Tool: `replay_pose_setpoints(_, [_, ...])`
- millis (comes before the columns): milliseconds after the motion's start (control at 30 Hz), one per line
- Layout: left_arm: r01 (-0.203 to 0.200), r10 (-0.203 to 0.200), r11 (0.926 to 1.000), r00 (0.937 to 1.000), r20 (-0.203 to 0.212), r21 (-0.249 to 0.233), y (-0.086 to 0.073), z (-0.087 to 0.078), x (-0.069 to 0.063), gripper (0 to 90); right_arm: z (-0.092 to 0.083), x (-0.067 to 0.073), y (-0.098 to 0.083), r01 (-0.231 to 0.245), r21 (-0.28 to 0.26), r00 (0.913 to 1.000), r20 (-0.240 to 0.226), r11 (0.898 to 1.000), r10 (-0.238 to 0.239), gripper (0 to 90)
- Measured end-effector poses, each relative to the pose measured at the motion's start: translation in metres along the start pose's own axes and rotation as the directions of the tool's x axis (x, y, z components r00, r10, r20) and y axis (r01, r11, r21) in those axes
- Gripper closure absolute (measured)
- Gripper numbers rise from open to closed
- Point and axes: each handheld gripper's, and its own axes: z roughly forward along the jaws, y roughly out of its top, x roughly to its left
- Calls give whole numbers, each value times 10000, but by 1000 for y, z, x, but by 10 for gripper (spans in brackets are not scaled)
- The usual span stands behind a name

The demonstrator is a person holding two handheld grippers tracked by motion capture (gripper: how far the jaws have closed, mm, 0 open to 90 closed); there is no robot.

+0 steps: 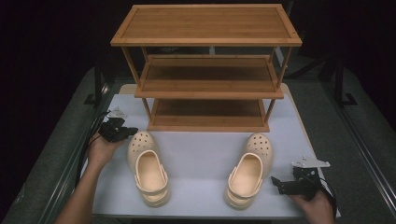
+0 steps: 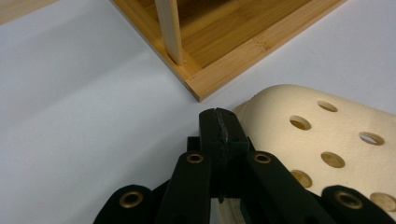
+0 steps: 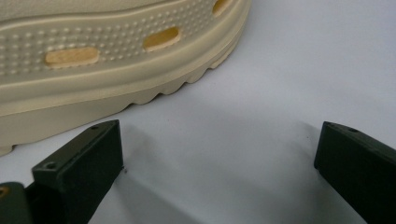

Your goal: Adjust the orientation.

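Observation:
Two cream clogs lie on the white table (image 1: 201,154), toes toward a three-tier bamboo shoe rack (image 1: 208,70). My left gripper (image 1: 130,131) is beside the toe of the left clog (image 1: 147,169). In the left gripper view its jaws meet with nothing between them (image 2: 218,120), next to the holed toe (image 2: 327,140) and near the rack's bottom corner (image 2: 205,79). My right gripper (image 1: 276,183) sits right of the right clog (image 1: 250,170). In the right gripper view its jaws stand wide apart (image 3: 219,149) on bare table, short of the clog's sole (image 3: 116,70).
The rack stands at the table's back and spans most of its width. A strip of white table lies between the clogs and in front of the rack. Black stands (image 1: 343,88) and dark floor surround the table.

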Motion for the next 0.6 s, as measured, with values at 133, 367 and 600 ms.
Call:
replay_pose_setpoints(133, [178, -176, 9998, 9998, 133, -132, -4, -1, 3, 900, 0, 0, 0, -3, 1, 10000, 1, 10000, 3, 7])
replay_pose_setpoints(367, [331, -332, 9985, 9994, -22, -428, -25, -31, 1, 900, 0, 0, 0, -3, -3, 10000, -1, 10000, 3, 7])
replay_pose_setpoints(600, [540, -540, 9967, 9985, 18, -600, -55, -60, -16, 900, 0, 0, 0, 4, -10, 10000, 2, 10000, -4, 7])
